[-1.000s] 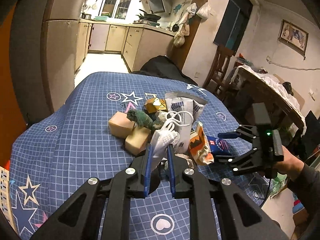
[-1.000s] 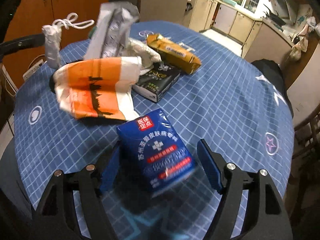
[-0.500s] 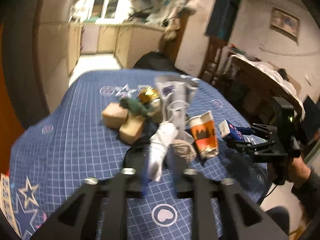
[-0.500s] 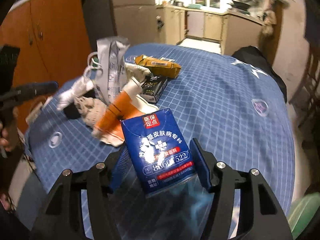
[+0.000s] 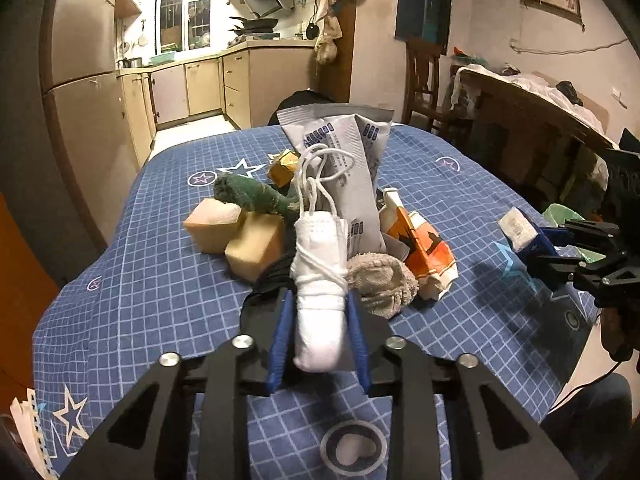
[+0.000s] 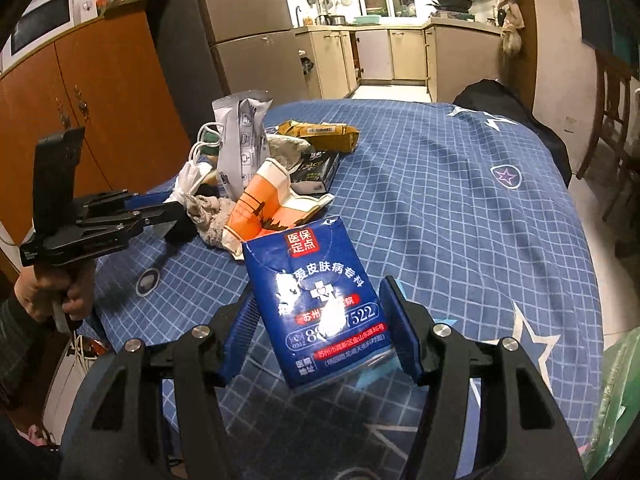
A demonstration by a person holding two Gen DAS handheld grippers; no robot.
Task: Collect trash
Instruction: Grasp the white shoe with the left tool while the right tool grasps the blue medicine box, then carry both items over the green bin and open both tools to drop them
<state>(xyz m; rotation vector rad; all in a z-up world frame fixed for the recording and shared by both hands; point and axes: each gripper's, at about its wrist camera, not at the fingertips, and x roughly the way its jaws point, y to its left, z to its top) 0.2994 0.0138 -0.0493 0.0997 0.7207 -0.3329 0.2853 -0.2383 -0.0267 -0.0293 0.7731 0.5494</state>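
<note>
My left gripper (image 5: 318, 316) is shut on a rolled white face mask (image 5: 319, 280) bound with its ear loops, held above the table. My right gripper (image 6: 320, 312) is shut on a blue tissue pack (image 6: 320, 312) with white and red print, held above the table's near edge; it also shows at the right of the left wrist view (image 5: 528, 236). A trash pile lies mid-table: a grey pouch (image 5: 352, 160), an orange-and-white carton (image 5: 424, 244), a beige rag (image 5: 380, 280), two tan sponges (image 5: 236, 236) and a green cloth (image 5: 252, 196).
The round table has a blue checked cloth (image 6: 460, 200). A yellow packet (image 6: 320, 134) and a black box (image 6: 316, 166) lie behind the pile. A green bag (image 6: 616, 392) is at the right edge. Wooden chairs (image 5: 424, 80) and kitchen cabinets stand beyond.
My left gripper has lifted the mask off the pile and drawn back. My right gripper closed on the blue tissue pack and raised it from the table.
</note>
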